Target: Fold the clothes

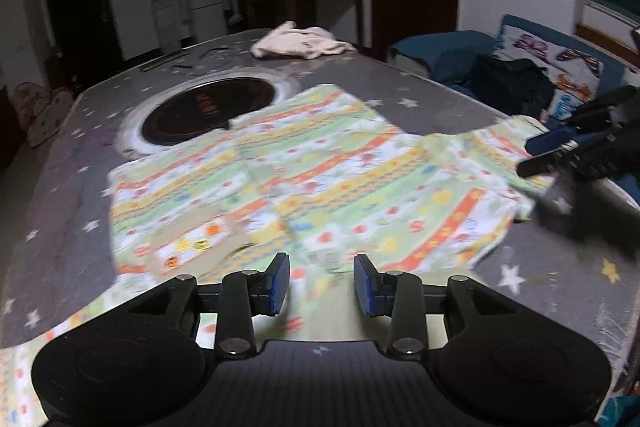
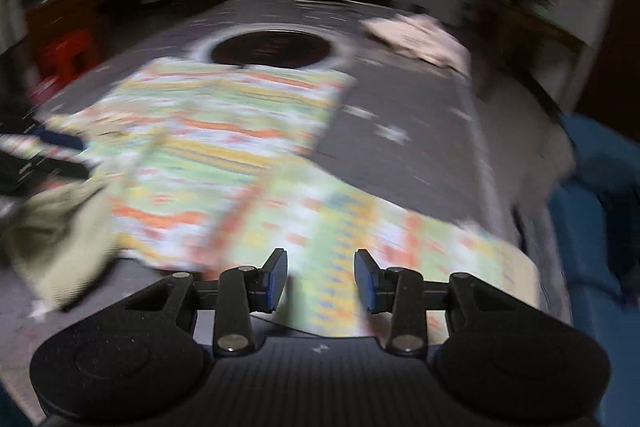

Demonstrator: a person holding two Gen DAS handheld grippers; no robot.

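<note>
A green, yellow and orange patterned garment lies spread flat on the grey star-print table. My left gripper hovers open over its near edge, nothing between the blue pads. The right gripper shows at the right edge of the left wrist view, above the garment's right sleeve, its fingers apart. In the blurred right wrist view the right gripper is open above a sleeve of the garment. The left gripper appears dimly at that view's left edge.
A round dark inset sits in the table beyond the garment. A cream crumpled cloth lies at the far end. A blue sofa with a black bag stands to the right. A pale bunched cloth is at the right wrist view's lower left.
</note>
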